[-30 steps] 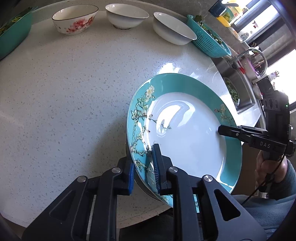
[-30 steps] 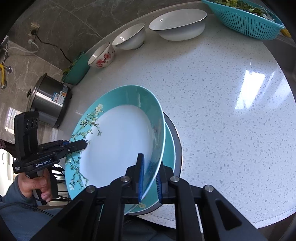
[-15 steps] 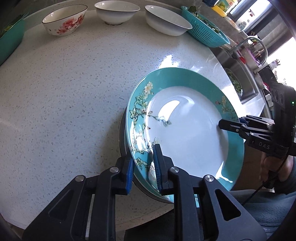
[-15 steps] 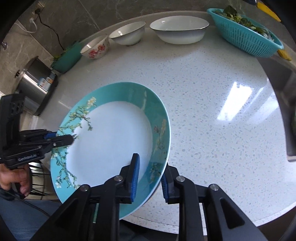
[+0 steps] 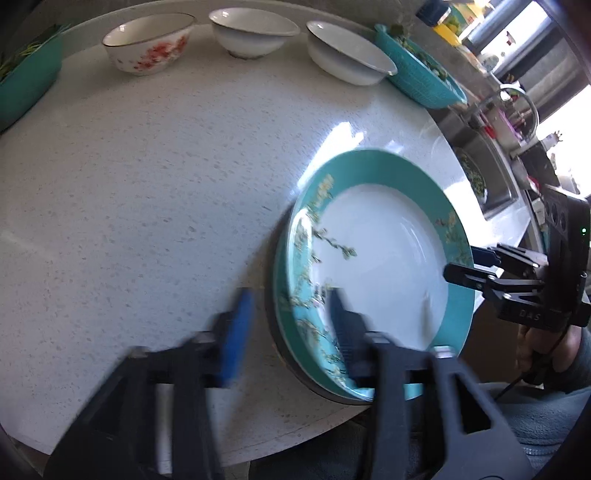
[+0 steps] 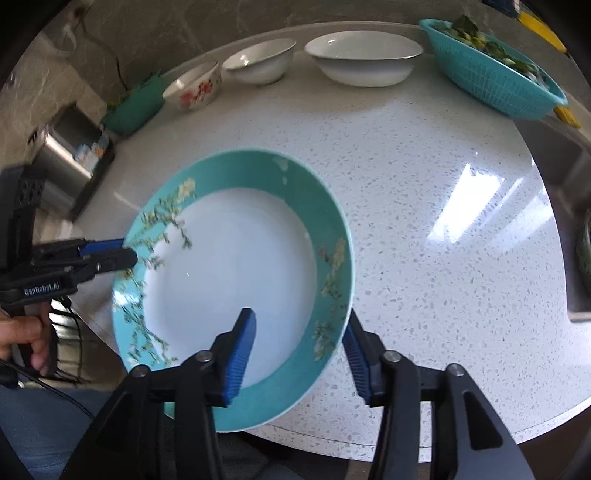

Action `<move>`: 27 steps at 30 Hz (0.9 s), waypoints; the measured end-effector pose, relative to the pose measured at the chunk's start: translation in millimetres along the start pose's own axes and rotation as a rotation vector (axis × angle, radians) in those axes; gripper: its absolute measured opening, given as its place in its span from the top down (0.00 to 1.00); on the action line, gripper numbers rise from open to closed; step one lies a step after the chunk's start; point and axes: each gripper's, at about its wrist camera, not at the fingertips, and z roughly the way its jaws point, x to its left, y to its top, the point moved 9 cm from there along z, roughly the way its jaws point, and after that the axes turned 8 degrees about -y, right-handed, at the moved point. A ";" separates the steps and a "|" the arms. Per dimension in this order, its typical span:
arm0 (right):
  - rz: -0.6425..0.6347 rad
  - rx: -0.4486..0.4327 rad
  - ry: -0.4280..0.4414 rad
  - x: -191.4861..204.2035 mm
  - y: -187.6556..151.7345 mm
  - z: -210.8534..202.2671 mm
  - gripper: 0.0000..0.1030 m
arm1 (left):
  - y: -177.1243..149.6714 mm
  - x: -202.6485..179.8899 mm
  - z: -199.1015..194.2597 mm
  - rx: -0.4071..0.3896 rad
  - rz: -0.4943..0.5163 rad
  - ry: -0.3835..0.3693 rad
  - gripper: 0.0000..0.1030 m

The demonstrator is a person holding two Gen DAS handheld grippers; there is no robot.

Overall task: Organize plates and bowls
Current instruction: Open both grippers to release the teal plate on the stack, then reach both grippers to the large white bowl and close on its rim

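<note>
A teal-rimmed plate with a white centre and blossom print (image 5: pixel 384 258) (image 6: pixel 236 266) lies on a stack of other plates (image 5: pixel 280 332) at the round table's near edge. My left gripper (image 5: pixel 288 325) is open, its jaws wide on either side of the plate's left rim. My right gripper (image 6: pixel 299 350) is open too, its jaws on either side of the plate's right rim. Three bowls stand at the far edge: a floral bowl (image 5: pixel 147 44) (image 6: pixel 194 88), a small white bowl (image 5: pixel 253 31) (image 6: pixel 258 61) and a wide white bowl (image 5: pixel 347 55) (image 6: pixel 364 55).
A teal colander with greens (image 5: pixel 421 74) (image 6: pixel 491 77) stands at the far right. A teal basin (image 5: pixel 26 81) (image 6: pixel 135 103) is at the far left. A sink (image 5: pixel 484 173) lies to the right of the table. A steel pot (image 6: pixel 70 155) stands off the left.
Both grippers have opened and let go of the plate's rim. The plate has gone down from tilted and lifted to lying on the stack.
</note>
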 end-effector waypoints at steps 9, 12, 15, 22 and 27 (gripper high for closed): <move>0.479 -0.130 0.213 -110.7 66.0 -47.0 0.21 | 99.3 0.9 -34.5 -0.152 -0.109 -0.140 0.00; 0.528 -0.183 0.251 -137.6 112.8 -53.1 0.21 | 140.3 -16.7 -27.0 -0.149 -0.065 -0.152 0.00; 0.554 -0.205 0.245 -160.0 161.4 -45.3 0.21 | 188.8 -31.8 -5.4 -0.146 -0.044 -0.120 0.00; 0.499 -0.109 0.228 -165.8 231.1 17.3 0.25 | 269.9 -30.5 77.8 -0.102 -0.233 -0.075 0.02; 0.456 -0.069 0.207 -153.9 246.3 50.4 0.33 | 289.5 -33.4 121.6 -0.063 -0.241 -0.012 0.18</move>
